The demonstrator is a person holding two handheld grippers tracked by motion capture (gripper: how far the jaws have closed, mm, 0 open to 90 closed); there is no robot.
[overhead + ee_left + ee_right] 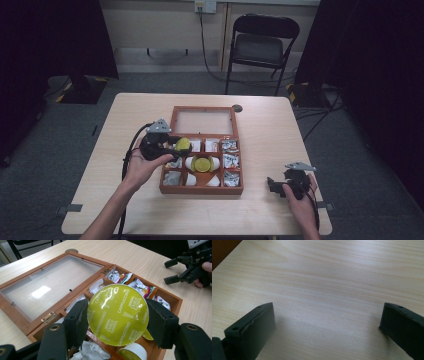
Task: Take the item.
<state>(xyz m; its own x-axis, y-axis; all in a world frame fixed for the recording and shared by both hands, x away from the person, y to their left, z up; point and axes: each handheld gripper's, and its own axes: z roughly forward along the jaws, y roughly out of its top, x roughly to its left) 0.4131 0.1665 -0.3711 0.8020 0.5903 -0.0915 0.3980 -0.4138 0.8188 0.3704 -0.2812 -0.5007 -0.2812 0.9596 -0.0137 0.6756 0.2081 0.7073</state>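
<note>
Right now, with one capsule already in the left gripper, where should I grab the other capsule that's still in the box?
Grip the other capsule by its round side wall, coming straight down from above. It lies in the box's middle row with its green foil lid facing up, so the jaws can straddle the rim, as the left gripper does on its capsule. The divider walls look close, so room is tight.

On the green foil lid of the coffee capsule (pixel 117 315) you hold, the words "CAPPUCCINO" and "NESCAFÉ Dolce Gusto" repeat in pale print. Print on the sachets (pixel 142 288) in the box is too small to read.
</note>
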